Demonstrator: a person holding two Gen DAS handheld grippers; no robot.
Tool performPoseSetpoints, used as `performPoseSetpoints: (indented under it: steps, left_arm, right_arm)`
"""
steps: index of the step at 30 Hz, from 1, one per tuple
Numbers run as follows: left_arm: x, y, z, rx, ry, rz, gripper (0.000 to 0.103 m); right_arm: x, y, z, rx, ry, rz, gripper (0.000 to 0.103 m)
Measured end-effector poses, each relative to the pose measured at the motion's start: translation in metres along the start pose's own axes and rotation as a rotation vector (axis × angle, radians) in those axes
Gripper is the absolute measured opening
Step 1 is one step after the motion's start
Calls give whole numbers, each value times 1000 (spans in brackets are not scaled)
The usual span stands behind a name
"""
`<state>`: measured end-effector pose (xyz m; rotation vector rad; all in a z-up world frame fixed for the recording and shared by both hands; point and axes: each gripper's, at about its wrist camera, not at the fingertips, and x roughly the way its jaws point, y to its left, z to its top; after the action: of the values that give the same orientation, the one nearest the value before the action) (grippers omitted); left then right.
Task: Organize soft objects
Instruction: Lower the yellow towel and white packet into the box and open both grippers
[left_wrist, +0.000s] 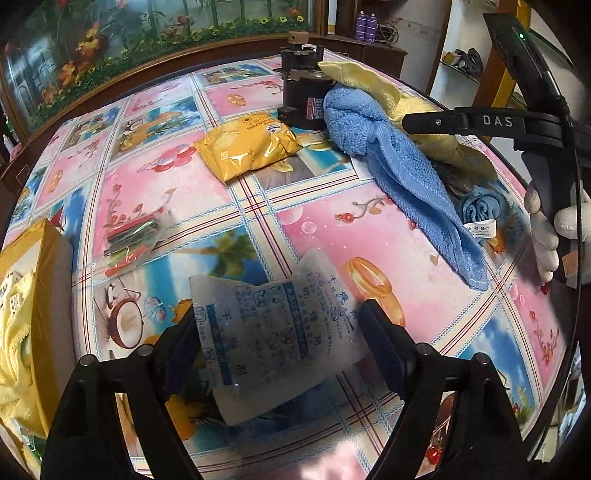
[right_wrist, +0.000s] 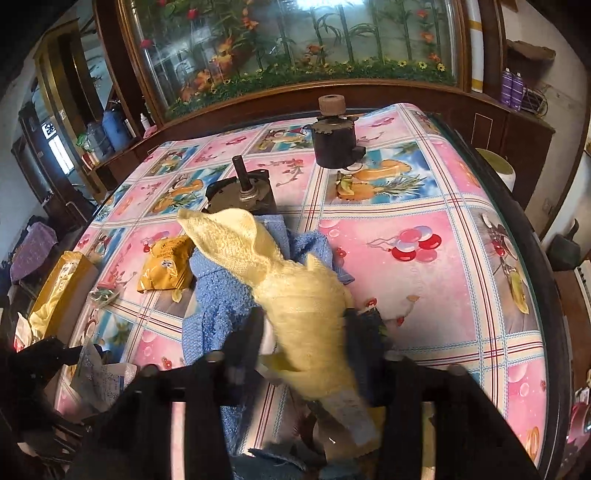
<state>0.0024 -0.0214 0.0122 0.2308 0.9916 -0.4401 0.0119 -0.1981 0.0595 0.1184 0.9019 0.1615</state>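
Risk is being seen mostly at the right gripper (right_wrist: 303, 325), where the yellow cloth (right_wrist: 295, 291) is being pinched between closed fingers. The blue towel (right_wrist: 218, 295) is lying under and beside it on the tabletop (right_wrist: 424, 295), touching it, so the towel may be dragged along if the cloth is being lifted quickly. The white packet (left_wrist: 273, 332) is being framed by the left gripper (left_wrist: 280, 332), whose fingers are standing apart at its two sides; real contact cannot be told. A loose hold could let the packet slip. The yellow box (left_wrist: 40, 295) is waiting at the left edge.
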Motion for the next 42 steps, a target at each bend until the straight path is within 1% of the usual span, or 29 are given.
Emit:
performPoseSetpoints:
  steps: [1, 2, 3, 4, 5, 6, 8, 11, 14, 15, 16, 19, 21, 24, 26, 28, 30, 32, 34, 37, 39, 40, 41, 42]
  left_arm:
    - [-1, -1, 0, -4, -2, -4, 74]
    - [-4, -2, 0, -5, -10, -15, 62]
    - [-7, -2, -1, -10, -12, -41, 56]
    - [-10, -1, -1, -21, -16, -52, 49]
    - [-13, -1, -1, -29, -20, -53, 45]
    - [-16, 0, -1, -39, -26, -56, 43]
    - [-24, 4, -3, -62, -47, -71, 35]
    - [-41, 10, -9, -107, -88, -100, 35]
    - [-55, 17, -15, -149, -121, -128, 34]
    - [-60, 19, -18, -166, -133, -144, 34]
    - [-66, 22, -19, -186, -147, -159, 32]
    - [-87, 38, -25, -256, -195, -200, 32]
    - [-104, 51, -30, -288, -222, -199, 32]
    - [-127, 86, -39, -358, -249, -165, 32]
    - [-137, 118, -45, -417, -259, -110, 32]
    - [-143, 152, -51, -476, -257, -31, 32]
    - [-142, 187, -58, -551, -248, 1, 32]
    - [-133, 217, -62, -620, -233, 13, 32]
    - [-121, 241, -62, -668, -217, 36, 32]
    - [-102, 266, -63, -725, -202, 50, 32]
    - [-90, 280, -65, -770, -189, 46, 33]
    - [-84, 287, -68, -796, -182, 44, 33]
    - [-81, 291, -70, -818, -175, 37, 36]
    - [-79, 294, -73, -838, -170, 20, 38]
  right_arm:
    - [-2, -1, -2, 7, -11, 1, 38]
    - [-7, -1, -4, 12, -25, -2, 38]
    - [-11, -2, -6, 15, -38, -1, 38]
    - [-16, -3, -7, 24, -48, 3, 38]
    - [-21, -4, -8, 35, -58, 8, 38]
    - [-27, -5, -8, 45, -71, 11, 38]
    - [-41, -6, -8, 63, -106, 18, 38]
    - [-66, -1, -7, 75, -157, 50, 38]
    - [-88, 14, -7, 52, -192, 80, 38]
    - [-95, 20, -7, 43, -201, 92, 38]
    - [-100, 26, -7, 34, -205, 108, 38]
    - [-112, 49, -10, 5, -201, 183, 38]
    - [-115, 69, -12, -23, -181, 233, 38]
    - [-111, 98, -13, -44, -132, 325, 37]
    - [-106, 118, -15, -44, -100, 391, 37]
    - [-98, 139, -13, -36, -67, 465, 37]
    - [-88, 160, -12, -12, -30, 541, 38]
    - [-74, 181, -8, 25, 16, 620, 38]
    - [-56, 202, -6, 80, 68, 709, 38]
    - [-23, 231, -3, 205, 158, 859, 38]
    - [5, 249, -5, 316, 232, 963, 39]
    - [19, 258, -6, 358, 262, 994, 39]
    - [31, 267, -9, 390, 285, 1011, 39]
    - [43, 275, -12, 408, 301, 1009, 39]
